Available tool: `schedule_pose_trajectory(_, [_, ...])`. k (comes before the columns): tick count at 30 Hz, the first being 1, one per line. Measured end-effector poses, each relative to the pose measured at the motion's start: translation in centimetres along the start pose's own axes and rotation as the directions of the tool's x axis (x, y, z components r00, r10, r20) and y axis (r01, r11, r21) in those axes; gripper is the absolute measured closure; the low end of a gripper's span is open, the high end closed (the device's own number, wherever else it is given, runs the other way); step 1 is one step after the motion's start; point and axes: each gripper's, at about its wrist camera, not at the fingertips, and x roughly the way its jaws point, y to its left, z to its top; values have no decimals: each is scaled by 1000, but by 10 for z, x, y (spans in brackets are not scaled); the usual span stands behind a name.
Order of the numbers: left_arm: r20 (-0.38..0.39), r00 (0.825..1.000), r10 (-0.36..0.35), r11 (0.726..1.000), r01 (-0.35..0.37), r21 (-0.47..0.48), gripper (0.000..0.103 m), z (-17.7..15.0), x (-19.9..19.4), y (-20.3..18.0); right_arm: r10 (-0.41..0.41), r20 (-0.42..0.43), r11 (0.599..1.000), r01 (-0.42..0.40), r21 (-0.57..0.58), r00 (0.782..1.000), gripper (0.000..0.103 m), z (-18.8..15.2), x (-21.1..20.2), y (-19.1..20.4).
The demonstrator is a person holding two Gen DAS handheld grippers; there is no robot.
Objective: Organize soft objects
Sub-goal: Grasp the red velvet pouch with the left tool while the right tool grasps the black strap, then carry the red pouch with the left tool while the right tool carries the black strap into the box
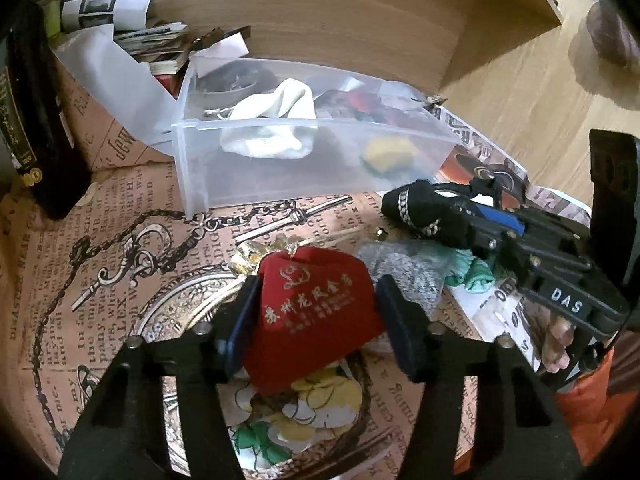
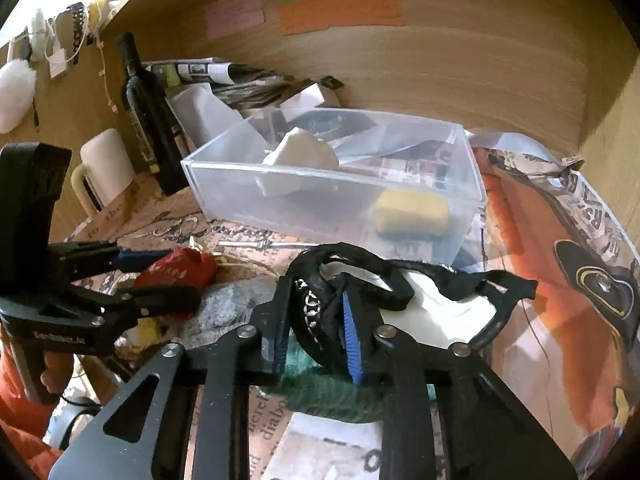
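My left gripper (image 1: 316, 320) is shut on a red cloth pouch (image 1: 312, 312) with gold lettering, just above the table; it also shows in the right wrist view (image 2: 176, 270). My right gripper (image 2: 314, 332) is shut on a black fabric item with white chain trim (image 2: 316, 300), seen in the left wrist view (image 1: 424, 210) too. A clear plastic bin (image 1: 200, 176) behind holds a white cloth (image 1: 276, 124) and a yellow sponge-like piece (image 2: 412, 212). A grey knit piece (image 1: 404, 272) and a green cloth (image 1: 472, 272) lie between the grippers.
A dark bottle (image 2: 146, 116) and a cream mug (image 2: 108, 168) stand at the left. Stacked papers (image 2: 240, 84) lie behind the bin. A wooden wall (image 2: 440, 68) closes the back and right. Printed paper (image 1: 120, 240) covers the table. A floral cloth (image 1: 304, 412) lies under the left gripper.
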Motion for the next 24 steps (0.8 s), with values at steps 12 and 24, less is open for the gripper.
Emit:
schedule_pose_trajectory(12, [97,995,35,999,-38,21,61,16,-28,-3,-13,125,1000,11,17,992,88,17,-30,-5])
schedule_pose_trajectory(24, [264,963,59,996,-74,46,61,55,-64,-11,-22,263,1000,23,-3,965,88,49,-62,-8])
